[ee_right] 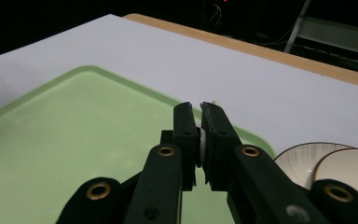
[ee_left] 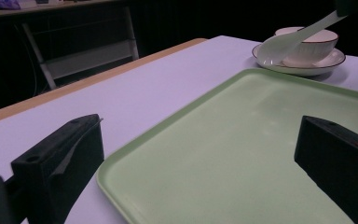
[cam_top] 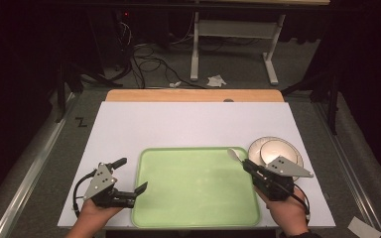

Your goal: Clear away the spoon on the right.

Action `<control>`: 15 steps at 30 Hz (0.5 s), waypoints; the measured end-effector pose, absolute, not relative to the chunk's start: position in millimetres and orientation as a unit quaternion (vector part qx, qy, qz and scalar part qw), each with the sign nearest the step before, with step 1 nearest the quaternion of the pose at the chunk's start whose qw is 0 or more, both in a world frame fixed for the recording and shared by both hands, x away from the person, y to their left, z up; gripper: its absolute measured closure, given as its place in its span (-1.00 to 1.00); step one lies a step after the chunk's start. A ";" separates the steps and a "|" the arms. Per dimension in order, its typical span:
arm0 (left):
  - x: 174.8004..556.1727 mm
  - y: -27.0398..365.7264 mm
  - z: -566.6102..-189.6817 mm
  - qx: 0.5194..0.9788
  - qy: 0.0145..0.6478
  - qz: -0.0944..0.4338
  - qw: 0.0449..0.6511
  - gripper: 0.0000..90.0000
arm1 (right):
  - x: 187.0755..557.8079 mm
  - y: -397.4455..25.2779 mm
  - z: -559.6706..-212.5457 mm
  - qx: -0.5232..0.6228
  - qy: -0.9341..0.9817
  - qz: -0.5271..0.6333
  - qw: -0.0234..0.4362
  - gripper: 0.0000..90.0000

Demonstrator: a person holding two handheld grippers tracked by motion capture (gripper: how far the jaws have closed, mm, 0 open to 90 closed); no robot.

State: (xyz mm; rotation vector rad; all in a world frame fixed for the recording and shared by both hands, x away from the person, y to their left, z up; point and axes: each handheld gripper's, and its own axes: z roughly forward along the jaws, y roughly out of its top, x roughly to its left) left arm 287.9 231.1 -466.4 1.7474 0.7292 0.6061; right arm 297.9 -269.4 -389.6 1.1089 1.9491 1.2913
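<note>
Right gripper [cam_top: 244,162] clamps spoon [cam_top: 234,154] by its handle, bowl end out over tray [cam_top: 198,218] far-right corner, beside bowl [cam_top: 273,148]; left gripper [cam_top: 131,176] wide open, empty, straddling tray's left rim

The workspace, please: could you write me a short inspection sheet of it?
Surface: white board on a wooden table.
Job's things: empty green tray; bowl on a plate to its right; white spoon.
Clutter: nothing seen.
Grippers: left gripper open at the tray's left edge; right gripper shut on the spoon.
Cables: left gripper's cable on the board.
Surroundings: floor cables, crumpled paper, white stand.
</note>
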 end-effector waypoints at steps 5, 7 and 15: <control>287.9 231.5 -466.4 0.737 0.307 0.256 0.545 -0.96 | 305.4 -239.8 -397.7 0.390 0.746 0.473 0.259 0.93; 287.6 231.5 -466.1 0.736 0.307 0.256 0.546 -0.96 | 307.3 -232.6 -400.6 0.388 0.751 0.471 0.253 0.94; 287.1 232.2 -465.6 0.736 0.305 0.257 0.547 -0.96 | 314.1 -208.8 -413.9 0.375 0.772 0.454 0.239 0.93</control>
